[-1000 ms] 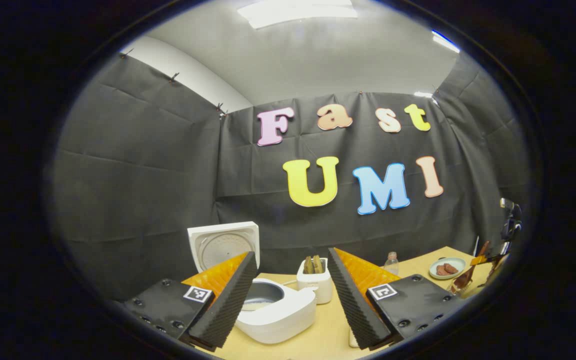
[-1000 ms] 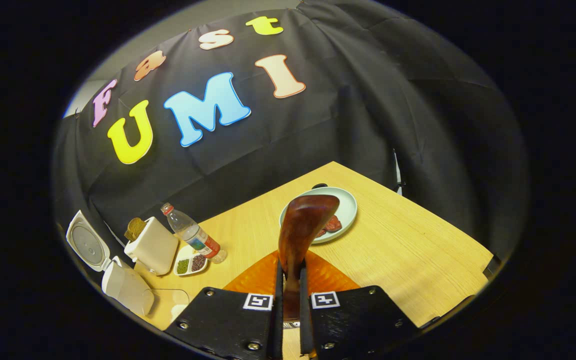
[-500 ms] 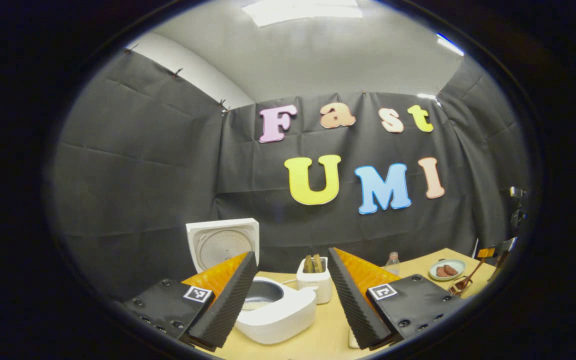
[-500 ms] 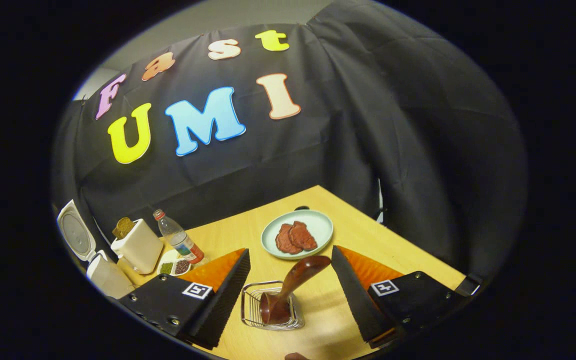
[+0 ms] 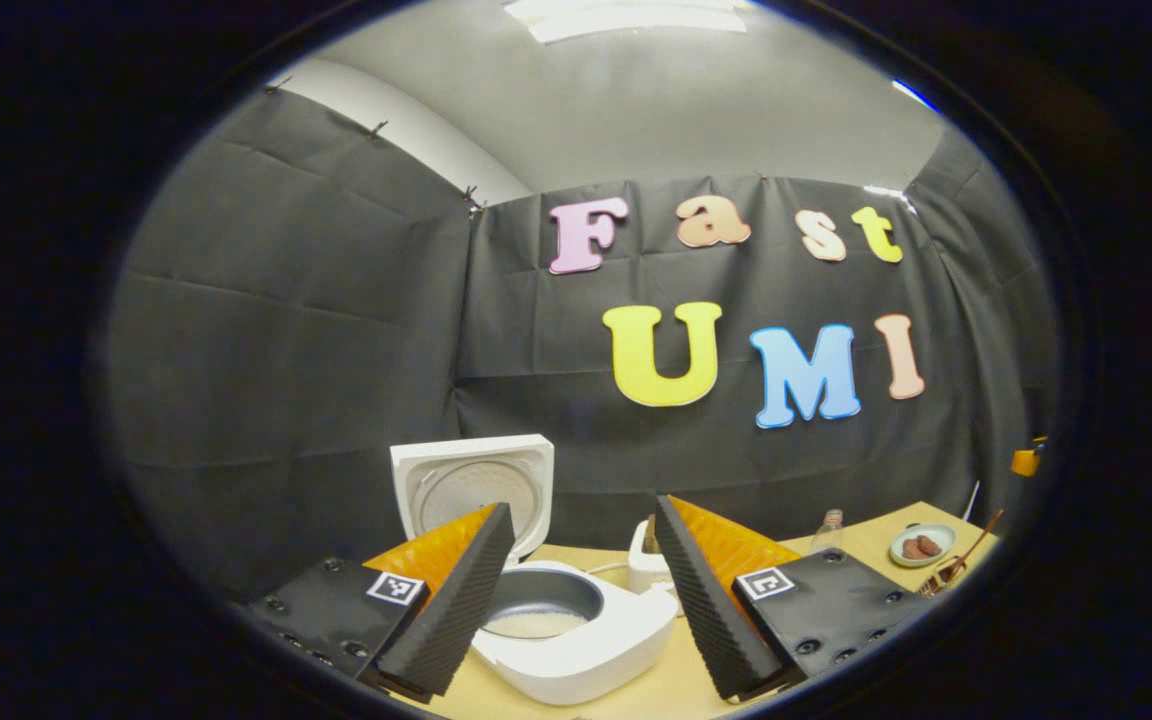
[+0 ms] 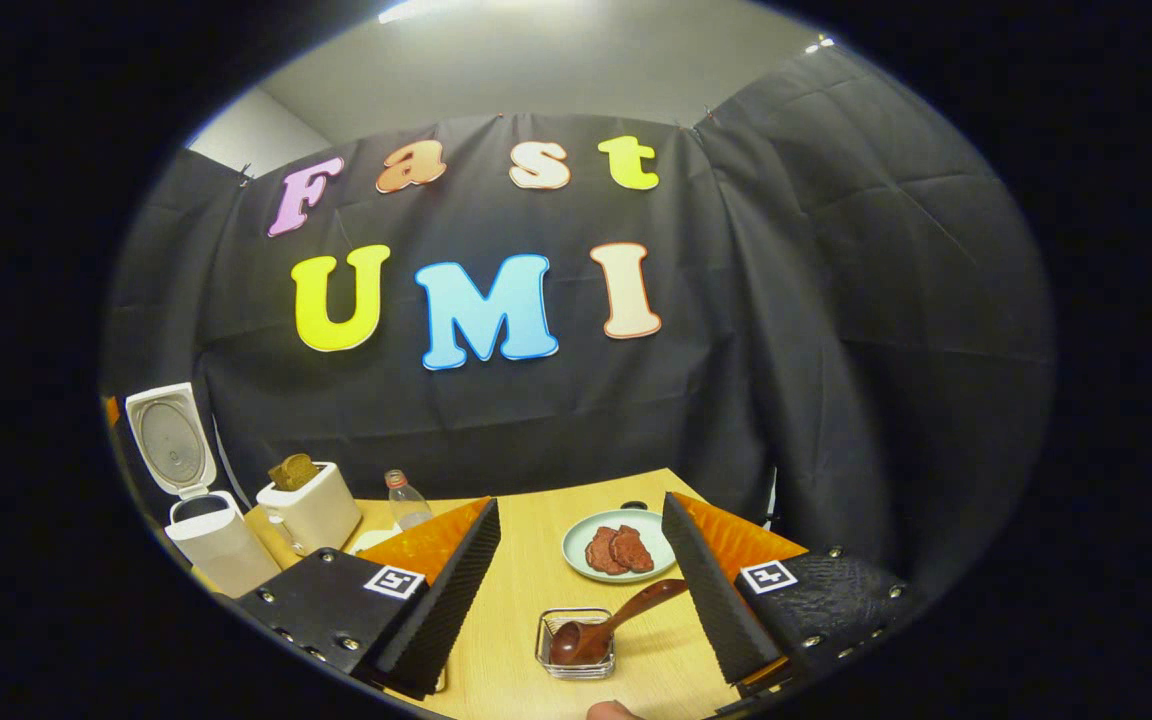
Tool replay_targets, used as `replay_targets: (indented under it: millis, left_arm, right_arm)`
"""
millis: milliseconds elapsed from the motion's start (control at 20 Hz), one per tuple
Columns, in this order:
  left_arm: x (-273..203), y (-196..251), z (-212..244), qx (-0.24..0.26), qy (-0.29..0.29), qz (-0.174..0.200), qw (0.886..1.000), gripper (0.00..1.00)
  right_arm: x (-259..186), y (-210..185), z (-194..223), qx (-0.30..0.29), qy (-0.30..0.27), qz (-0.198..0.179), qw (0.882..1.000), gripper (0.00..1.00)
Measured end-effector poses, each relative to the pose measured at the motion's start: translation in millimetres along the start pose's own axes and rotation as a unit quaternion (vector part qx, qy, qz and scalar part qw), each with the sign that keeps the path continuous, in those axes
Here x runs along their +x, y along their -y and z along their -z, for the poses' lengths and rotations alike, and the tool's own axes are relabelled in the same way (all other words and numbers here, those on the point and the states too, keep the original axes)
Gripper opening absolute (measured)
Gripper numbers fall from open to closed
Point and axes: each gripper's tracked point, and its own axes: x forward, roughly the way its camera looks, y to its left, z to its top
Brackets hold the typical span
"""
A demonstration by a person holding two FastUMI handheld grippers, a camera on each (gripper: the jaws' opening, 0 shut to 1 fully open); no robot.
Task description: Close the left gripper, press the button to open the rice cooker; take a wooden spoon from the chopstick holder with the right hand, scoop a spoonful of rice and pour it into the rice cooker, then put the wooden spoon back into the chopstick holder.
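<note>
The white rice cooker (image 5: 586,640) stands with its lid (image 5: 476,487) up and pale rice in the pot, just ahead of my left gripper (image 5: 576,600), which is open and holds nothing. In the right gripper view the cooker (image 6: 211,545) is at the far left. The wooden spoon (image 6: 606,627) rests bowl-down in the wire chopstick holder (image 6: 576,645), handle leaning right. My right gripper (image 6: 581,600) is open above and behind the holder, fingers apart from the spoon. Far right in the left gripper view, the spoon and holder (image 5: 946,572) look small.
A white toaster (image 6: 311,505) with bread, a plastic bottle (image 6: 406,500) and a plate of meat slices (image 6: 616,545) stand on the wooden table (image 6: 526,570). The black cloth wall closes off the back and both sides. A fingertip (image 6: 611,710) shows at the bottom edge.
My right gripper let go of the spoon, which now sits in the holder, and then drew back and levelled out. My left gripper moved closer to the cooker.
</note>
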Motion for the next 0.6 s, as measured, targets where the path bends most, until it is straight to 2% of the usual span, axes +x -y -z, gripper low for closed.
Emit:
replay_targets:
  millis: [150, 200, 400, 450, 500, 600]
  left_arm:
    - [29, -22, -10, 0.009, 0.008, -0.013, 1.000, 0.95]
    - [40, -31, -16, 0.016, 0.011, -0.020, 1.000, 0.98]
    - [84, -65, -40, 0.034, 0.030, -0.041, 0.998, 0.95]
    - [96, -74, -45, 0.033, 0.034, -0.049, 0.998, 0.95]
    - [107, -80, -50, 0.029, 0.035, -0.054, 0.998, 0.98]
    - [131, -88, -53, 0.016, 0.034, -0.058, 0.998, 0.98]
  right_arm:
    - [-18, -13, -18, -0.004, 0.020, -0.003, 1.000, 0.99]
    - [-24, -16, -24, -0.003, 0.026, -0.002, 1.000, 0.99]
    - [-45, -18, -36, -0.005, 0.048, 0.015, 0.999, 0.99]
    - [-49, -19, -35, -0.008, 0.050, 0.019, 0.999, 0.95]
    - [-54, -19, -35, -0.012, 0.052, 0.023, 0.998, 0.99]
    - [-60, -23, -31, -0.016, 0.050, 0.028, 0.998, 0.99]
